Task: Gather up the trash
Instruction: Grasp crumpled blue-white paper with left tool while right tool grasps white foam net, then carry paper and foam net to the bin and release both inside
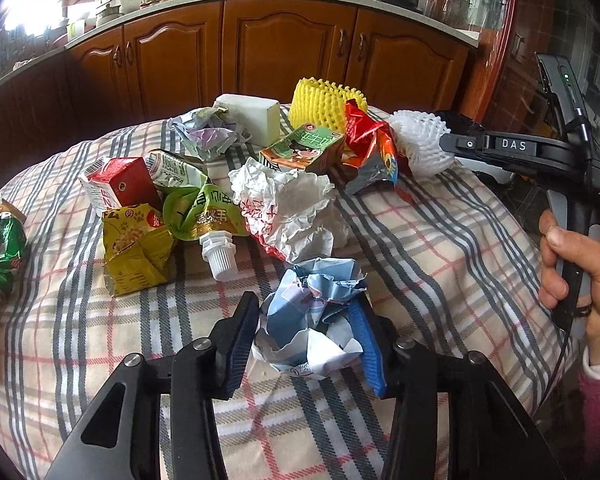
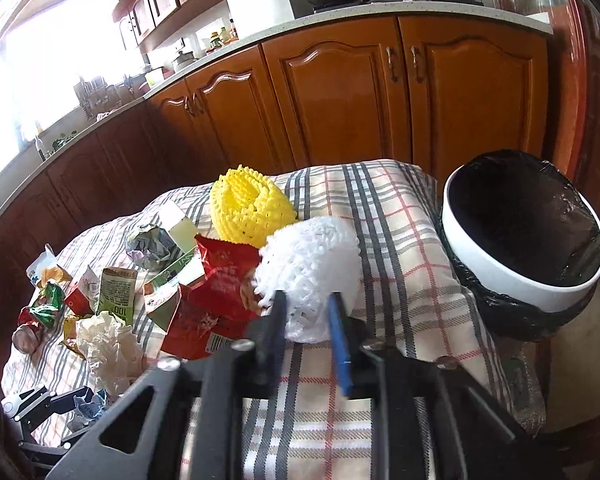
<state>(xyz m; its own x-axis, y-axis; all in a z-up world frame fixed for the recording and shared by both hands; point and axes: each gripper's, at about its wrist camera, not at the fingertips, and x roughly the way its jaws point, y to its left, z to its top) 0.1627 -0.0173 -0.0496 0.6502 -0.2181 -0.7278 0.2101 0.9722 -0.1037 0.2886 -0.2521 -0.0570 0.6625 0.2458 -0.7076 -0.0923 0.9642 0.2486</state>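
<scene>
Two hand-held tools work over a counter (image 1: 440,240) covered by a plaid cloth and strewn with trash. The left tool (image 1: 306,344) has its two blue-padded fingers pressed against either side of a crumpled blue-and-white paper (image 1: 312,312), gripping it just above the cloth; the paper's underside is hidden by the fingers. The right tool (image 2: 306,332) has its two fingers set around the near end of a white foam net (image 2: 312,268), whose lower edge is hidden behind them; whether they actually pinch it is hard to tell. In the left view that tool's tips are buried in the net, and a hand (image 1: 580,276) on its handle is cut off at the frame edge.

Countable on the cloth: two foam nets, the white one and a yellow net (image 2: 248,208) behind it, touching; one white block (image 1: 256,116); one red carton (image 1: 116,188); one green carton (image 1: 304,152); one red wrapper (image 2: 220,292); one white paper ball (image 1: 296,208); one grey paper ball (image 1: 208,132); one green pouch (image 1: 204,212) with a white cap; one yellow bag (image 1: 136,252). Items at the far left edge are cut off and unclear.

A white bin (image 2: 520,236) lined with a black bag stands just beside the counter's right end, its inside too dark to see
</scene>
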